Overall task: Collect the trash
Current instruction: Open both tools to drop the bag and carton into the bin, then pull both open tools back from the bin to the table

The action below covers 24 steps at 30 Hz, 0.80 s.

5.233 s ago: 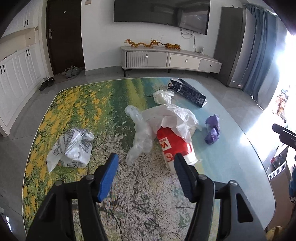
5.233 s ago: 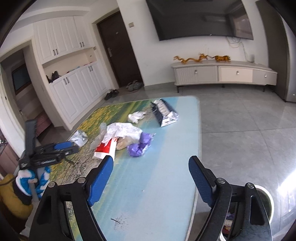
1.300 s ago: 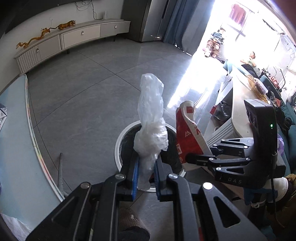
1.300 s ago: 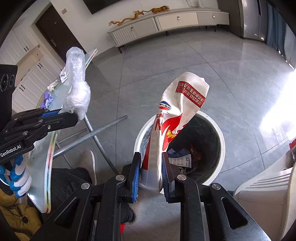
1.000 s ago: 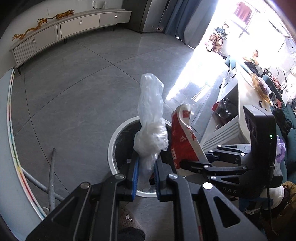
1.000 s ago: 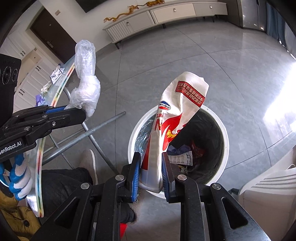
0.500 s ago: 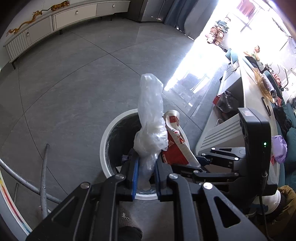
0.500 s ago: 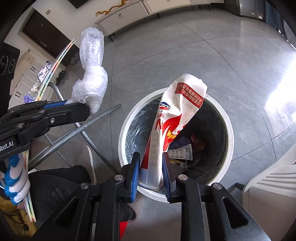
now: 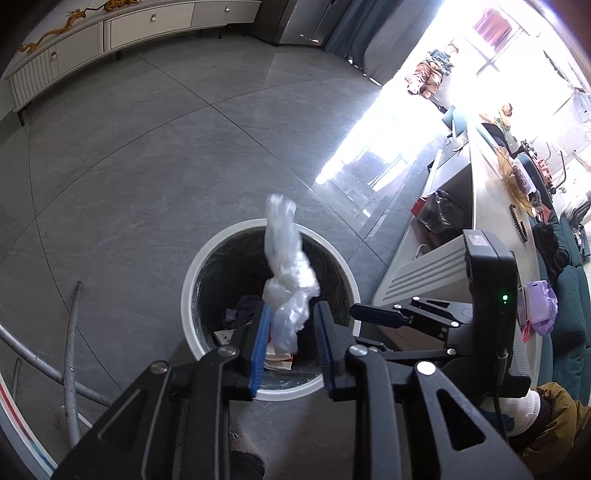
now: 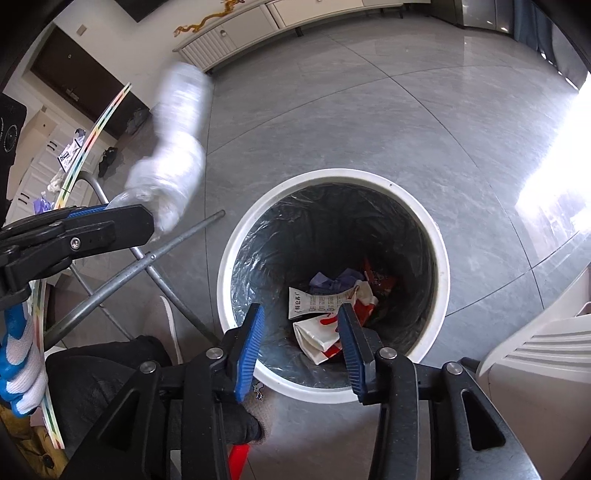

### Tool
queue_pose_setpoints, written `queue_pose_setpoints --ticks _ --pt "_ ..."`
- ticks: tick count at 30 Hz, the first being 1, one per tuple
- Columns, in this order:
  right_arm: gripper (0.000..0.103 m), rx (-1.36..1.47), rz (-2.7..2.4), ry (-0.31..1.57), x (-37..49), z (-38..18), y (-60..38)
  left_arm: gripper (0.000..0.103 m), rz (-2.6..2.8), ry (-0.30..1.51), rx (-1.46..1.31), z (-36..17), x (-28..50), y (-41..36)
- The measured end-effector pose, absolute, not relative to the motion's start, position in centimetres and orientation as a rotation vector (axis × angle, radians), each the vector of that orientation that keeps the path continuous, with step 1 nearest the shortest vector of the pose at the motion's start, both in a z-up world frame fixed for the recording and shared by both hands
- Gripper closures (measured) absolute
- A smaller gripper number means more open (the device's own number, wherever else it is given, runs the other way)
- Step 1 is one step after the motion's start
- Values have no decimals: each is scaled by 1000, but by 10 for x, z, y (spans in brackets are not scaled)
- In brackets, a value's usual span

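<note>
A white round trash bin (image 9: 192, 280) with a black liner stands on the grey floor; it also shows in the right wrist view (image 10: 439, 254). My left gripper (image 9: 290, 325) is open above the bin, and a clear plastic bag (image 9: 288, 280) sits loose between its fingers, blurred as it drops; the bag also shows in the right wrist view (image 10: 173, 162). My right gripper (image 10: 301, 325) is open and empty over the bin. The red and white paper bag (image 10: 317, 336) lies inside the bin on other trash. In the left wrist view the right gripper (image 9: 380, 319) is just right of the bin.
The glass table's edge (image 10: 88, 144) and its metal legs (image 10: 155, 254) are left of the bin. A white slatted chair (image 10: 546, 343) stands right of it. A long TV cabinet (image 9: 110, 29) lines the far wall. A counter (image 9: 491, 192) with clutter is at the right.
Both grippers have opened. The red and white paper bag has fallen from my right gripper into the bin. The plastic bag is loose and slipping down from my left gripper.
</note>
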State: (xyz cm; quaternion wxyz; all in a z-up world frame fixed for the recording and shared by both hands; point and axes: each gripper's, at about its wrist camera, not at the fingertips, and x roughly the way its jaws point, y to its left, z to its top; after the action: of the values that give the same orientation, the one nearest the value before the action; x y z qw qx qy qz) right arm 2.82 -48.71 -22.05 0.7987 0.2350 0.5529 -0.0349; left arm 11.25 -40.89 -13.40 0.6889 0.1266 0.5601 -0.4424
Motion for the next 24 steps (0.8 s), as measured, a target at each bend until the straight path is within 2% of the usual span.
queue_pose_setpoints --ticks 1,21,24 --pt "56 505 -80 1184 27 -219 -488 68 -989 1249 279 -133 112 -408" --pt "45 496 -120 1127 14 -192 -479 68 -992 1177 218 -99 104 -385" --pt "44 491 -127 1112 12 -184 -478 64 -986 1161 204 -91 102 -377"
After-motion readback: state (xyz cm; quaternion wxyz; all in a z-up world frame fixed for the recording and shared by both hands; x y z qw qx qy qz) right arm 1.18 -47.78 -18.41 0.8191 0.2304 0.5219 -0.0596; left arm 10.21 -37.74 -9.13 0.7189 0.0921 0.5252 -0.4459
